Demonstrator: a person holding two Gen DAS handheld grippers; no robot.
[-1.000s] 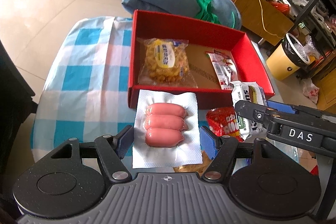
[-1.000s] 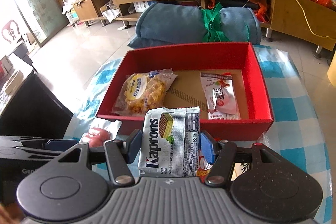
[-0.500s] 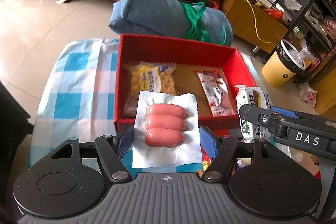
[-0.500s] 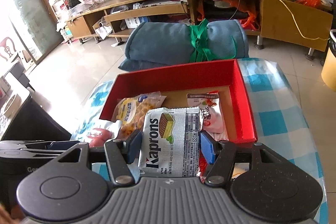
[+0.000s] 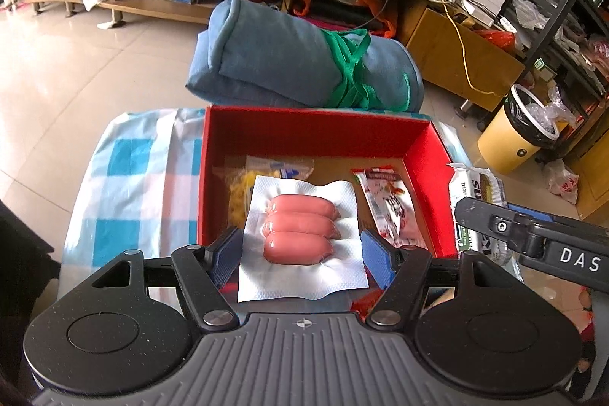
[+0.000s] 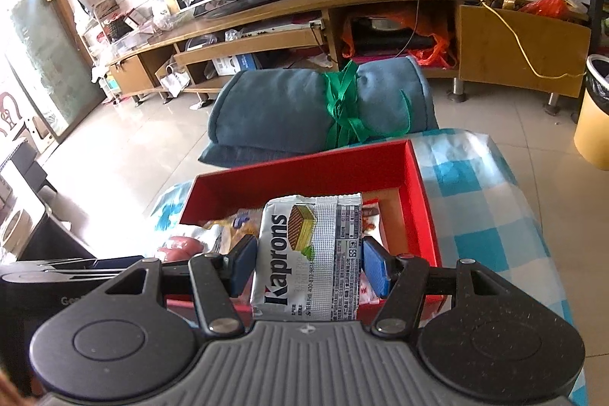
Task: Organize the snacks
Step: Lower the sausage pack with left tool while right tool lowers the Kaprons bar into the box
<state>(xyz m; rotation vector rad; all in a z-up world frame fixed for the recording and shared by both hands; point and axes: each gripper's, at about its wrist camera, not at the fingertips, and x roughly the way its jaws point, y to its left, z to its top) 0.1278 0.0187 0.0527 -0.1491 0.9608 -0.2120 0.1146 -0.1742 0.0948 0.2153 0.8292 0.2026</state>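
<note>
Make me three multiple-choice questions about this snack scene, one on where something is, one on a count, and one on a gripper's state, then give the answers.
1. Where does the rolled blanket lie?
A. inside the red box
B. beyond the far wall of the red box
C. under the left gripper

2. How many sausages are in the sausage pack?
A. two
B. three
C. five

3. What is the state of the right gripper?
A. shut on the wafer pack
B. open and empty
C. shut on a sausage pack

Answers:
1 B, the blanket shows past the box's back wall.
2 B, three pink sausages lie side by side under the film.
3 A, both blue pads press the sides of the wafer pack.
</note>
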